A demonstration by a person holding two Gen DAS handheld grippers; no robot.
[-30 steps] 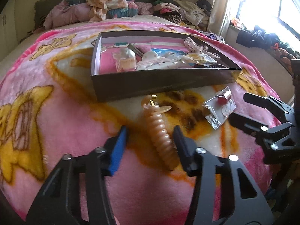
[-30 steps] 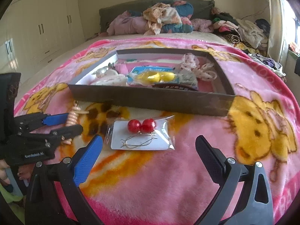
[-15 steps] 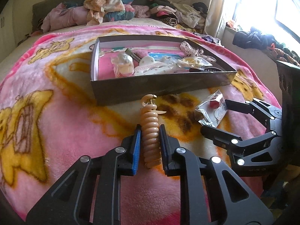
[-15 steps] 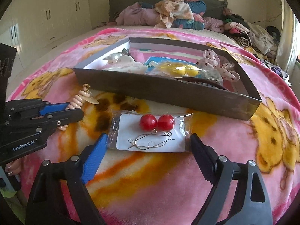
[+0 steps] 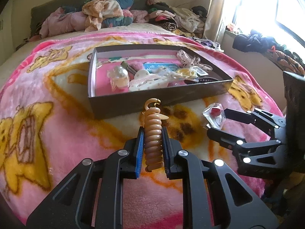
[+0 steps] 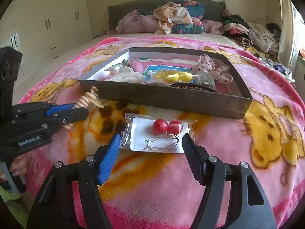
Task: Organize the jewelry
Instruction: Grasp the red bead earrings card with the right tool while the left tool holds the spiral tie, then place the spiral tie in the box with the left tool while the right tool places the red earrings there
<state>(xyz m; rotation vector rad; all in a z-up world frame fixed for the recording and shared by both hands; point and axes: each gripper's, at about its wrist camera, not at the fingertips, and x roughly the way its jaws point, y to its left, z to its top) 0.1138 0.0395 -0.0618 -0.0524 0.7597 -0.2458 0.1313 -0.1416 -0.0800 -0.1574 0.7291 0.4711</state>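
My left gripper (image 5: 152, 148) is shut on a beige spiral hair tie (image 5: 153, 135) and holds it lifted off the blanket, in front of the dark open box (image 5: 160, 103). It also shows in the right wrist view (image 6: 87, 100). My right gripper (image 6: 151, 146) is open, its fingers either side of a clear bag of red ball earrings (image 6: 158, 135) lying on the blanket. The bag also shows in the left wrist view (image 5: 214, 116). The box (image 6: 171, 99) holds several hair accessories and packets.
A pink cartoon blanket (image 6: 266, 133) covers the bed. Piled clothes (image 6: 171, 19) lie at the headboard. Cupboards (image 6: 47, 24) stand at the left, a window sill with clothes (image 5: 266, 43) at the right.
My left gripper closed on the spiral hair tie and lifted it. My right gripper moved forward and narrowed around the earring bag.
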